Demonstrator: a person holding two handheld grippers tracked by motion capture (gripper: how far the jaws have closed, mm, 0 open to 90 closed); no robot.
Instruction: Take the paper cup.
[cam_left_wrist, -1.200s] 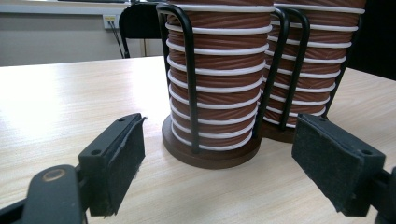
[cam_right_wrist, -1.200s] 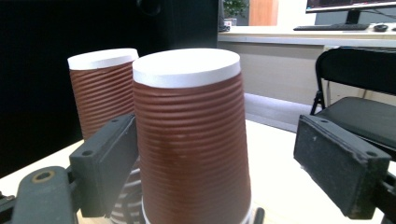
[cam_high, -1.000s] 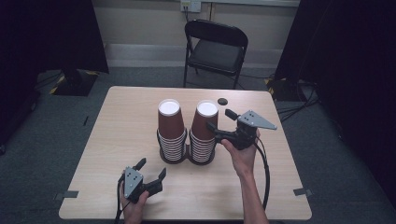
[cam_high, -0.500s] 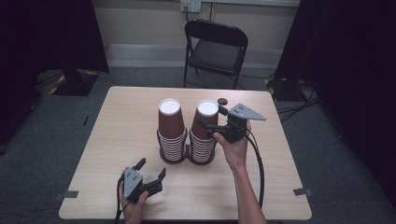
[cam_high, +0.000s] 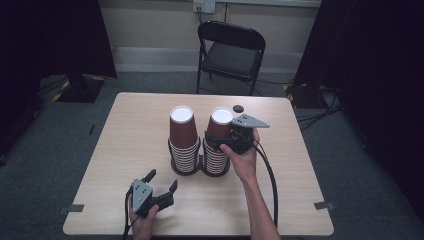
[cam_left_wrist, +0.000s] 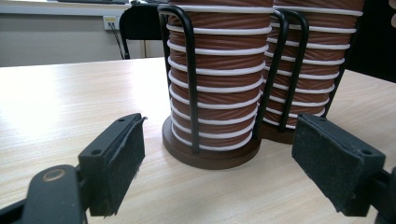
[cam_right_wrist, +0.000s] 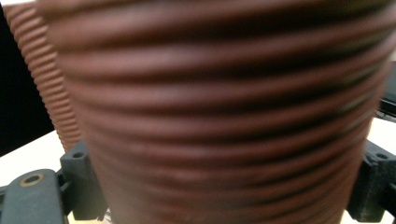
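Two stacks of brown ribbed paper cups stand in a black wire holder (cam_high: 200, 170) at the table's middle: a left stack (cam_high: 182, 140) and a right stack (cam_high: 216, 160). My right gripper (cam_high: 216, 137) reaches in from the right around the right stack's top cup (cam_high: 221, 122). Its jaws have just been opening, and the cup (cam_right_wrist: 224, 93) sits between them, blurred and very close, with the pads (cam_right_wrist: 81, 182) flanking its sides. My left gripper (cam_high: 161, 180) rests open near the front edge. It faces the holder (cam_left_wrist: 191, 93), with nothing between its pads (cam_left_wrist: 116, 158).
The wooden table (cam_high: 125, 135) has bare room on the left and right. A small black round object (cam_high: 238, 108) lies behind the right stack. A black folding chair (cam_high: 231, 50) stands past the far edge. Cables trail off the right side.
My right gripper has moved left and a little down, bringing its jaws around the right stack's top cup. The left gripper has stayed put.
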